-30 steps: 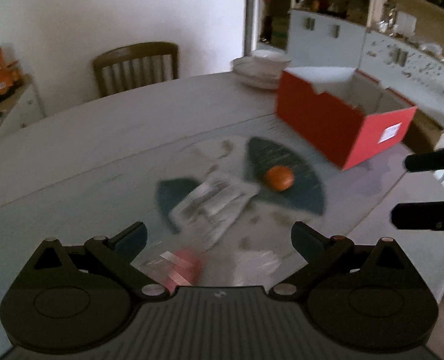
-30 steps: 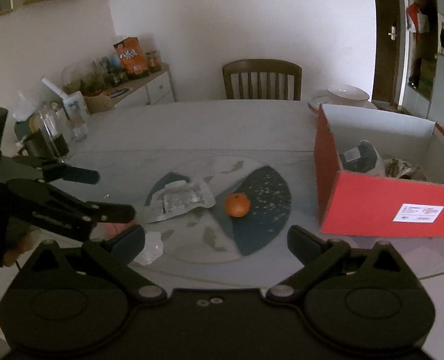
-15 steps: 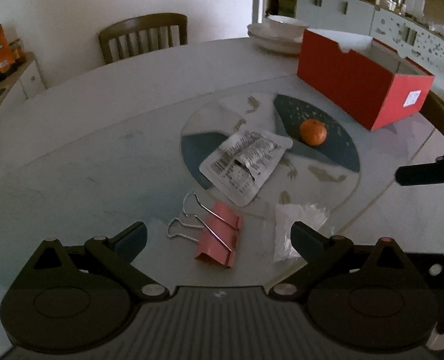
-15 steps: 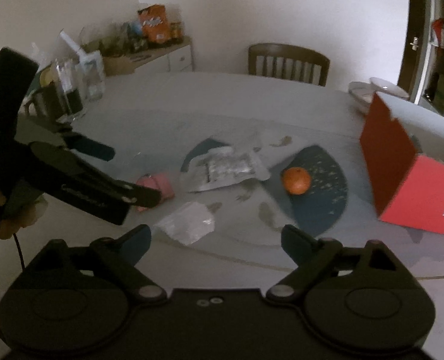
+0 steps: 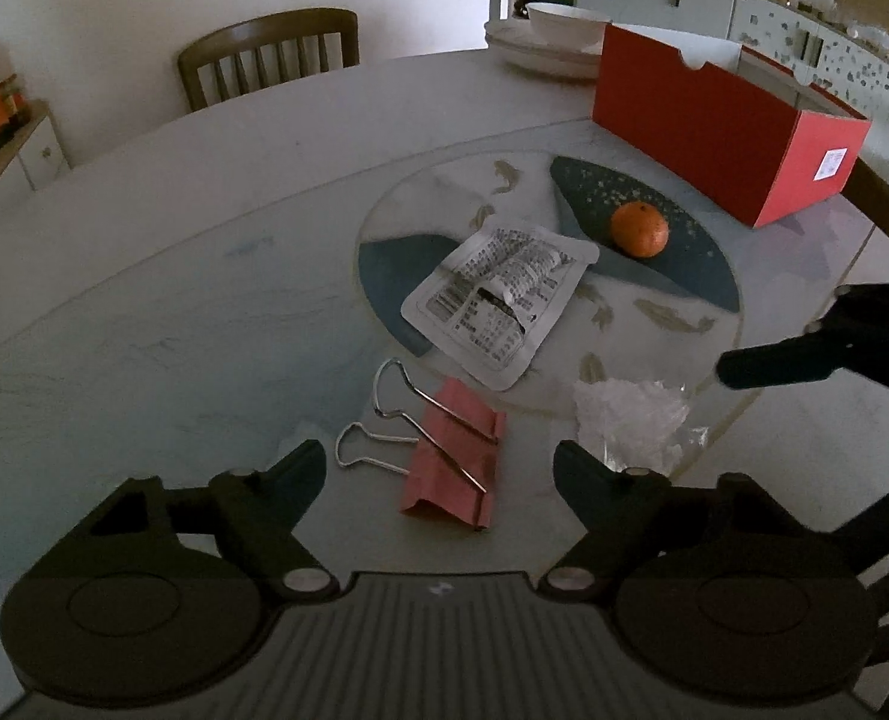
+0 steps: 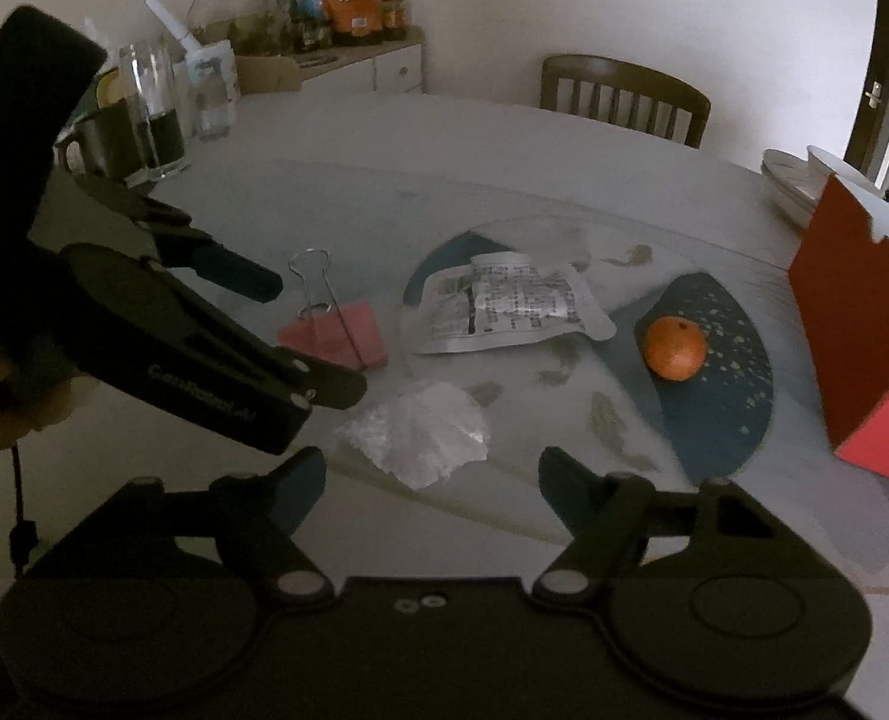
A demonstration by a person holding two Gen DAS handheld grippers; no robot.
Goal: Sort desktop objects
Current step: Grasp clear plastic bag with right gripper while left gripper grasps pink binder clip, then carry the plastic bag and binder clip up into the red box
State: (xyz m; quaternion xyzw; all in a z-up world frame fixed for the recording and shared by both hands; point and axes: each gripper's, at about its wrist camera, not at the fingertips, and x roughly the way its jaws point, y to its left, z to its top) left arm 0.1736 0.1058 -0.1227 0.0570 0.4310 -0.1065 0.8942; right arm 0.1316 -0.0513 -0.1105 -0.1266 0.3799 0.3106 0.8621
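A pink binder clip point(image 5: 450, 468) with its wire handles folded flat lies on the table between the fingers of my left gripper point(image 5: 438, 468). The jaws are closing but the pads stand clear of the clip. Crumpled clear plastic point(image 6: 420, 432) lies just ahead of my right gripper point(image 6: 432, 474), whose jaws are also closing with nothing pressed between them. Farther off are a printed white pouch point(image 5: 498, 300) and an orange point(image 5: 639, 228) on the round glass turntable point(image 5: 384, 222). An open red box point(image 5: 720, 120) stands at the far right. One right finger point(image 5: 762, 360) shows beside the plastic point(image 5: 630, 414).
A wooden chair point(image 5: 270, 54) stands behind the table. Stacked white bowls and plates point(image 5: 552, 36) sit beyond the red box. A glass jar point(image 6: 150, 120) and a mug point(image 6: 93, 138) stand at the table's left edge, near a sideboard point(image 6: 348, 60) with snacks.
Both grippers have sunk toward the table and their jaws have narrowed. The left one has come over the binder clip. The right one has swung left to face the crumpled plastic.
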